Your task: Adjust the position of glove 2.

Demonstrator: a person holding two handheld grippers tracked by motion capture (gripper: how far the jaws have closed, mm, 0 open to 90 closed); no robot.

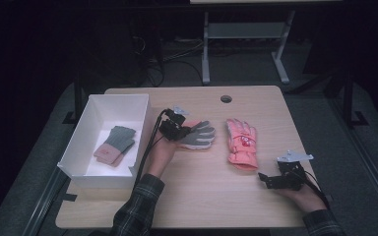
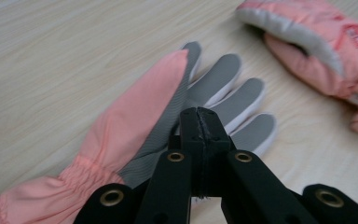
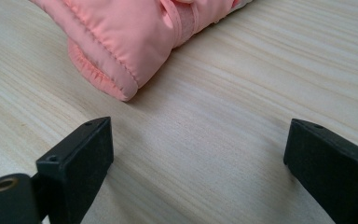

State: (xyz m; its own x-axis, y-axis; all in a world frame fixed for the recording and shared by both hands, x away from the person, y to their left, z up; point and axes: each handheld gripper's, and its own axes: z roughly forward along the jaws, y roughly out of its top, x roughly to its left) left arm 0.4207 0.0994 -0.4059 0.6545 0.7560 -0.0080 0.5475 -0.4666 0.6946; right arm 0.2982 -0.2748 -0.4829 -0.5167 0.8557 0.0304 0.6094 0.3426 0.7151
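Table (image 1: 197,196) bears two gloves. White bin (image 1: 78,142) left already holds a knit glove (image 1: 115,145). My left gripper (image 2: 199,122), jaws fully together, pinches the grey-palmed glove (image 2: 223,88) mid-table; a thin fabric pinch could slip during lifting. Right gripper (image 3: 198,154) gapes wide, holding nothing, near the pink glove (image 3: 135,37).

Left tool (image 1: 183,133) jaws pressed together, arm reaching forward, right tool (image 1: 268,181) jaws spread wide, held low

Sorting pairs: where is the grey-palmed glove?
High view: the grey-palmed glove lies mid-table between the white box and the pink glove, under the left tongs.
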